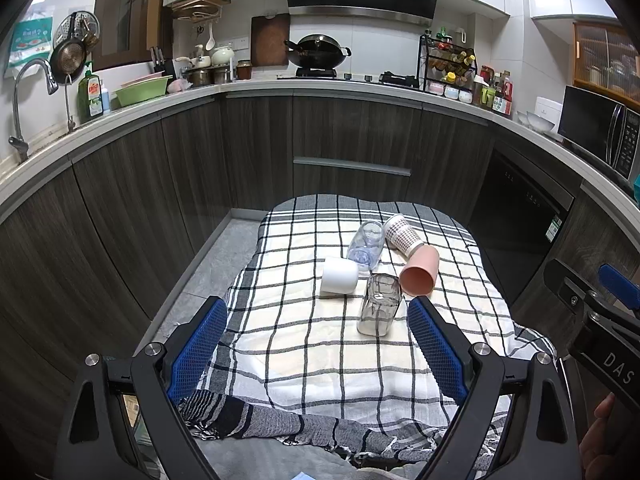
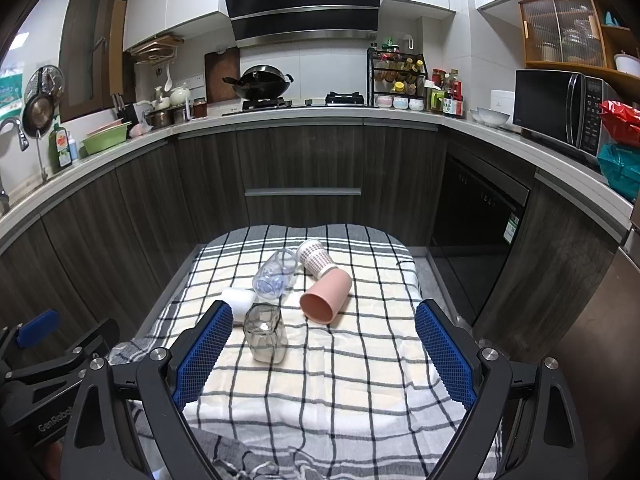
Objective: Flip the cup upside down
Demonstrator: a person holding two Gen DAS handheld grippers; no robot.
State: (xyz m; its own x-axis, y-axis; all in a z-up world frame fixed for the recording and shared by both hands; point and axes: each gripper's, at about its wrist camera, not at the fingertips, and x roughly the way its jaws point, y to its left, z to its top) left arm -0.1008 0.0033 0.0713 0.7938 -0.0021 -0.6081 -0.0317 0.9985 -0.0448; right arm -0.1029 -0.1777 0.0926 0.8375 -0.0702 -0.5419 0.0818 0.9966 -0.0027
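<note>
Several cups lie on their sides on a checked cloth (image 1: 304,344) (image 2: 360,360): a clear square glass (image 1: 378,304) (image 2: 266,332), a white cup (image 1: 340,276) (image 2: 240,300), a pink cup (image 1: 418,274) (image 2: 325,294), a clear cup with blue print (image 1: 366,244) (image 2: 276,270) and a dotted paper cup (image 1: 402,236) (image 2: 316,258). My left gripper (image 1: 318,320) is open and empty, short of the cups. My right gripper (image 2: 324,328) is open and empty, also short of them.
The cloth covers a low table in a kitchen. Dark cabinets (image 2: 300,168) and a dishwasher (image 2: 476,216) stand behind it. The counter carries a wok (image 2: 262,80), a spice rack (image 2: 396,76) and a microwave (image 2: 560,108). A sink tap (image 1: 30,96) is at the left.
</note>
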